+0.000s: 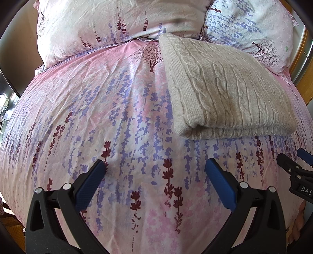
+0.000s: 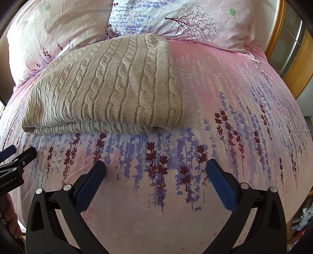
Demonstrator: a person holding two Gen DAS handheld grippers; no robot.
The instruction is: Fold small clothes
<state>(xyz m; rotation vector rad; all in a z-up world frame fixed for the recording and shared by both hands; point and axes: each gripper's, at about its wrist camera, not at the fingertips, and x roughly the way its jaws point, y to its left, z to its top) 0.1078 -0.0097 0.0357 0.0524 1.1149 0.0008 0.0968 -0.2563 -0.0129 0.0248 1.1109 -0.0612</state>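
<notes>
A beige cable-knit sweater lies folded into a thick rectangle on the pink floral bed cover. It also shows in the right wrist view, folded edge toward me. My left gripper is open and empty, above bare cover to the near left of the sweater. My right gripper is open and empty, above the cover just in front of the sweater's right half. The right gripper's tip shows at the left wrist view's right edge. The left gripper's tip shows at the right wrist view's left edge.
Two floral pillows lie at the head of the bed behind the sweater. A wooden frame with glass stands at the right. Open bed cover spreads right of the sweater.
</notes>
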